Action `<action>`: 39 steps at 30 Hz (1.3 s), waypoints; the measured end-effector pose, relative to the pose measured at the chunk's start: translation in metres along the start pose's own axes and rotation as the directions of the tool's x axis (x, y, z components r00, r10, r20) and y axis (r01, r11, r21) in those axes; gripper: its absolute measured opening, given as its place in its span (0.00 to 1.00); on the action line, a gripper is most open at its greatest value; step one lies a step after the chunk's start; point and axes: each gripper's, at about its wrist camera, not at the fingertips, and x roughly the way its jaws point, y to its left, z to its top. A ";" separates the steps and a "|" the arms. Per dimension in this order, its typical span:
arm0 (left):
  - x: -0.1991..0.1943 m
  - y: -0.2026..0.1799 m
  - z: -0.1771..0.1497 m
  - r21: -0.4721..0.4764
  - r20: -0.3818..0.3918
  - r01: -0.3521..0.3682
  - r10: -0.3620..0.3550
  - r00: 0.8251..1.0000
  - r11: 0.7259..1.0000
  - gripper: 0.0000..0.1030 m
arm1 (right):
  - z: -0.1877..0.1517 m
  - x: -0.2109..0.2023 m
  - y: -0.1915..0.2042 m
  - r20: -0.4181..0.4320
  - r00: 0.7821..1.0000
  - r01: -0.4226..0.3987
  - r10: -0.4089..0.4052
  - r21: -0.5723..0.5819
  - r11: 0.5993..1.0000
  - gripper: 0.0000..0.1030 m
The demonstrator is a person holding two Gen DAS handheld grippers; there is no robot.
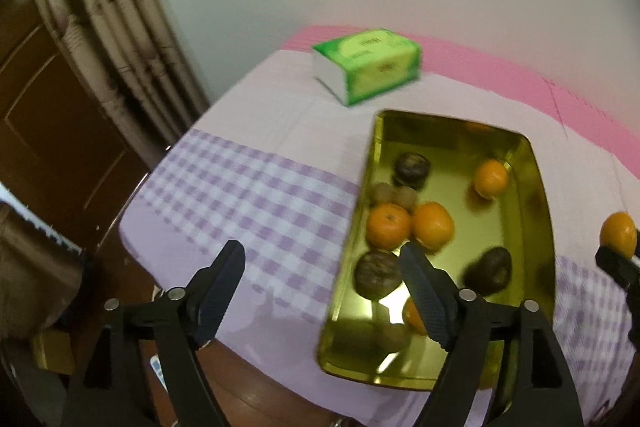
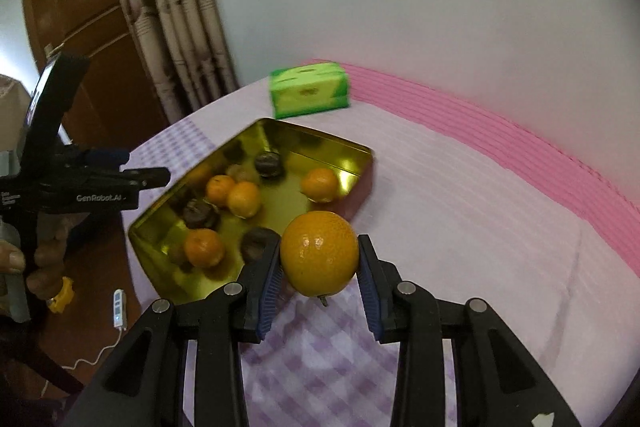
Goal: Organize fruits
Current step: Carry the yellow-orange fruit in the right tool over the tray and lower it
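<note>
A gold metal tray [image 1: 538, 195] lies on the checked cloth and holds several oranges, such as one [image 1: 388, 225], and several dark brown fruits, such as one [image 1: 378, 275]. My left gripper [image 1: 322, 261] is open with nothing between its fingers; its right finger hangs over the tray's near end. My right gripper [image 2: 320, 243] is shut on a large orange [image 2: 320, 253], held above the cloth just right of the tray [image 2: 354, 147]. That held orange [image 1: 619, 233] also shows at the right edge of the left wrist view.
A green tissue pack [image 1: 368, 67] sits behind the tray near the pink strip along the wall. The table edge drops off to the left, with a curtain and a wooden door beyond. A white power strip [image 2: 119, 309] lies on the floor.
</note>
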 end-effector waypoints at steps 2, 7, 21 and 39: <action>0.002 0.007 0.001 -0.027 -0.009 0.004 -0.005 1.000 1.000 0.80 | 0.008 0.007 0.009 -0.004 1.000 -0.014 0.014 -0.020 1.000 0.33; 0.003 0.009 0.001 -0.033 -0.020 0.015 -0.016 1.000 0.999 0.80 | 0.023 0.028 0.028 -0.020 0.999 -0.048 0.047 -0.059 0.997 0.33; -0.001 0.002 0.003 -0.007 -0.002 0.058 -0.058 0.998 0.998 0.80 | 0.036 0.086 0.034 -0.103 0.992 -0.072 0.066 -0.052 0.996 0.33; -0.004 -0.008 0.000 0.046 0.014 0.037 -0.037 0.999 0.998 0.83 | 0.036 0.112 0.028 -0.142 0.988 -0.069 0.065 -0.020 0.997 0.33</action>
